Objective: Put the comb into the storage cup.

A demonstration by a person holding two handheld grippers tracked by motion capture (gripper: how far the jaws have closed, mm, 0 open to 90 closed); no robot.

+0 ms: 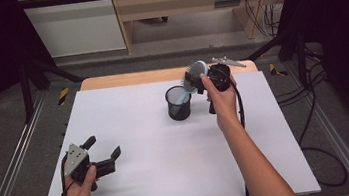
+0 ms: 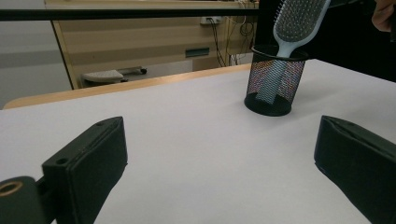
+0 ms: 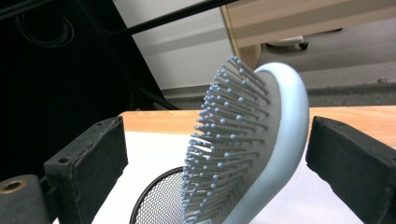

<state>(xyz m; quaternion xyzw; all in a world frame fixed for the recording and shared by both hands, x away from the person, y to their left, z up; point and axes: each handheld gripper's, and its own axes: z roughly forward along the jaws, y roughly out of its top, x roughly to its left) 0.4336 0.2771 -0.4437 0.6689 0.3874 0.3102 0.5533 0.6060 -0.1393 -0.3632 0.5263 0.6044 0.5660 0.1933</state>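
Nearest, the left tool point(image 1: 102, 152) rests wide open and empty on the white worktop point(image 1: 160, 165). Farther off, the right tool point(image 3: 219, 163), jaws spread, flanks a blue hairbrush point(image 3: 261, 140) standing handle-down in the mesh cup point(image 1: 178, 103). Seemingly just released; next, retreat without tipping it.

The brush point(image 1: 195, 75) stands handle-down in the cup point(image 1: 179, 104), its head leaning out over the rim and sitting between the jaws of the right gripper point(image 1: 199, 79), which is just behind and to the right of the cup. The left gripper point(image 1: 102, 152) sits low at the near left of the table point(image 1: 171, 169), well apart from the cup, which lies ahead of its jaws and off to their right.
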